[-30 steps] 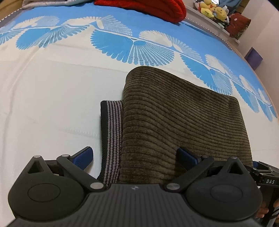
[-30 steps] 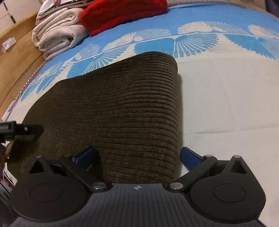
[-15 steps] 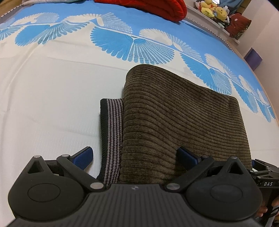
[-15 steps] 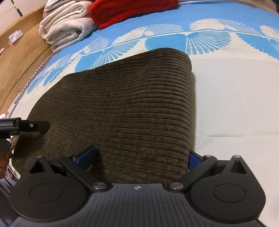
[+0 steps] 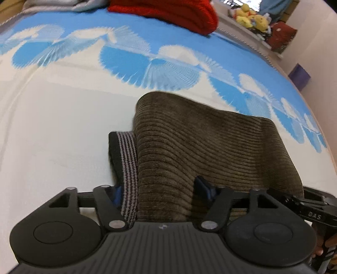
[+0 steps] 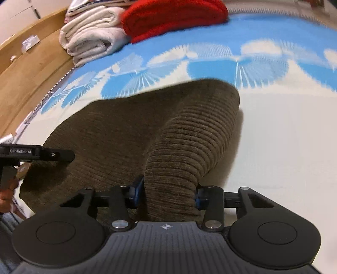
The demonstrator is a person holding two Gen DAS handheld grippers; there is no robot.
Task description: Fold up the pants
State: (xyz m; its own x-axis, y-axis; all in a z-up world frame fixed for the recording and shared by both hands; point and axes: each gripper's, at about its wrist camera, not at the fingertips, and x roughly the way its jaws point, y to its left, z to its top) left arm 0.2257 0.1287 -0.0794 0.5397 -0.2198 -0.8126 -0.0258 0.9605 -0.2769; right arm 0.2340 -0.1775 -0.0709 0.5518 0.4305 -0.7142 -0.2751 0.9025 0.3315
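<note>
Bed [image 5: 52, 118]: both grippers, left [image 5: 161, 190] and right [image 6: 169, 192], pinch pants [image 5: 210, 151] near edge; fold lies ahead.

Black ribbed claw [image 5: 162, 192] housing, 2 round discs, silver screws, blue pads [image 6: 138, 190] (rubbery), white logo

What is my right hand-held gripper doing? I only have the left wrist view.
Observer: The right hand-held gripper is shut on a bunched ridge of the brown pants.
Operator: Anything left of the pants that I can't see?
Observer: Yes, folded white towels sit beside the red blanket.
Operator: And past the towels?
Observer: A wooden floor runs along that side of the bed.
</note>
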